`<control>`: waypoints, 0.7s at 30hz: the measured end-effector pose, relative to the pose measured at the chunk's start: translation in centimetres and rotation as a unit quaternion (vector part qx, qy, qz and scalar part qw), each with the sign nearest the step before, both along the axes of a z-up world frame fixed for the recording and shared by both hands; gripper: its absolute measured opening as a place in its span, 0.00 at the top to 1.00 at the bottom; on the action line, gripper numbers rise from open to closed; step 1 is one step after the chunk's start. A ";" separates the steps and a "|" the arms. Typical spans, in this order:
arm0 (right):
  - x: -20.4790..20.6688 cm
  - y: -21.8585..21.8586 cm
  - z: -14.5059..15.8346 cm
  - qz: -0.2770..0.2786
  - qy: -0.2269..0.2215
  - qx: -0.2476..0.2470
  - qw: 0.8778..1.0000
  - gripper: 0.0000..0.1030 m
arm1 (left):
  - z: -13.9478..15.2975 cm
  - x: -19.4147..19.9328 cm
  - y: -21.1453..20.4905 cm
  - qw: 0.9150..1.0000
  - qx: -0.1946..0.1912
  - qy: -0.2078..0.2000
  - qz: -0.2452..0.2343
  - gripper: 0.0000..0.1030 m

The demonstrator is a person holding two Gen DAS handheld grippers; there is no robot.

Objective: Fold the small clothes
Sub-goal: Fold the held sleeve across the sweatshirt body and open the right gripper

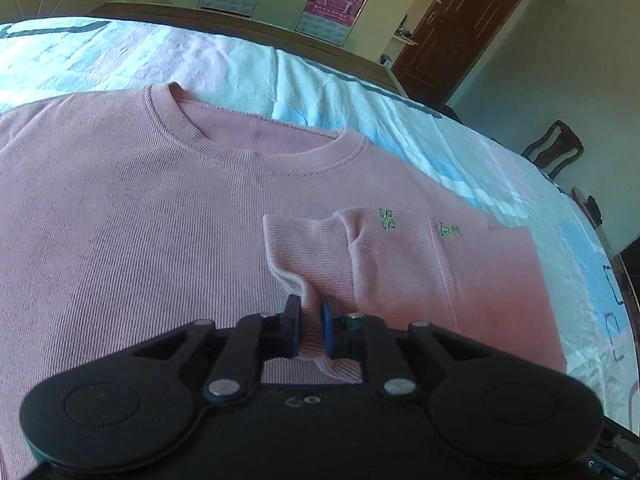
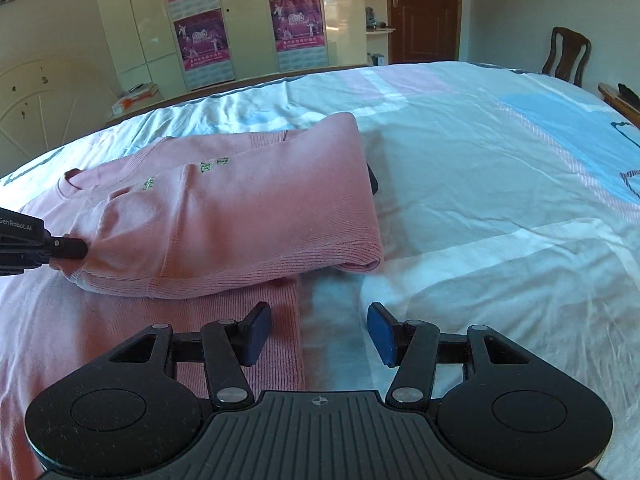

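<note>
Pink ribbed sweater [image 1: 120, 216] lies flat on the bed sheet [image 2: 480, 184], one sleeve [image 1: 316, 248] folded across its front. Left gripper [image 1: 309, 328] pinches that sleeve's cuff tight; right gripper [image 2: 318, 332] hovers with jaws apart over the sweater's edge, holding nothing.

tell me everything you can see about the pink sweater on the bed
The pink sweater is a ribbed knit with a round crew collar, lying flat on the blue and white bedsheet. One sleeve is folded across the body, showing small green embroidery and a ribbed cuff. The left gripper is shut on that cuff. The right gripper hangs open over the sweater's side edge, not touching it.
</note>
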State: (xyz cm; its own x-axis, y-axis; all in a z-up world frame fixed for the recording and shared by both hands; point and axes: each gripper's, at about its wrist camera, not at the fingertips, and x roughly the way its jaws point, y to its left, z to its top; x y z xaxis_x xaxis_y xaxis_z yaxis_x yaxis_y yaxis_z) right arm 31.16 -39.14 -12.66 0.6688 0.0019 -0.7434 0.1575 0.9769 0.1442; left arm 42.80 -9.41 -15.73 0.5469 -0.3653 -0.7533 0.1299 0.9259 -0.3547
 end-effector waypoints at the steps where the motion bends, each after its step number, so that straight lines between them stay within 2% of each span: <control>1: 0.2 0.2 0.0 0.001 -0.002 -0.001 1.000 0.48 | 0.7 -0.1 0.1 1.000 -0.002 -0.013 -0.003 0.92; 7: 2.0 1.5 -0.3 0.007 -0.013 -0.023 1.000 0.48 | 7.7 0.5 2.3 0.994 -0.048 -0.093 0.016 0.95; 9: 2.6 1.8 -0.4 0.008 -0.020 -0.023 0.999 0.48 | 9.7 0.6 3.6 0.991 -0.041 -0.125 0.029 0.95; 11: 3.1 2.1 -0.4 0.006 -0.027 -0.020 0.999 0.50 | 10.5 0.7 5.1 0.989 -0.031 -0.137 0.044 0.95; 12: 3.3 2.1 -0.5 0.006 -0.028 -0.014 0.999 0.67 | 10.5 0.8 5.8 0.989 -0.021 -0.138 0.049 0.95; 13: 3.5 2.1 -0.5 0.007 -0.026 -0.008 1.000 0.79 | 10.2 0.8 6.6 0.989 -0.007 -0.136 0.056 0.95; 14: 3.5 2.1 -0.5 0.004 -0.026 -0.004 1.000 0.85 | 9.6 0.7 7.3 0.989 0.004 -0.130 0.064 0.95; 16: 3.4 1.8 -0.6 -0.002 -0.029 -0.003 1.000 0.87 | 7.8 0.6 8.9 0.991 0.017 -0.103 0.081 0.96; 17: 3.3 1.6 -0.7 -0.009 -0.028 -0.004 1.000 0.91 | 6.7 0.3 9.4 0.991 0.030 -0.092 0.087 0.96; 21: 3.1 0.8 -1.0 -0.024 -0.022 0.004 0.999 0.91 | 2.2 0.5 10.6 0.993 0.060 -0.038 0.099 0.96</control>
State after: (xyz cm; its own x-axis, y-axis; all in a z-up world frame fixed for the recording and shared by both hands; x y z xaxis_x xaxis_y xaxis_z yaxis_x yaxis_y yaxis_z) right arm 34.30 -38.36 -13.62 0.7000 -0.0251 -0.7137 0.1971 0.9674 0.1593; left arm 43.32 1.16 -13.58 0.6559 -0.1550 -0.7388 -0.0372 0.9709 -0.2367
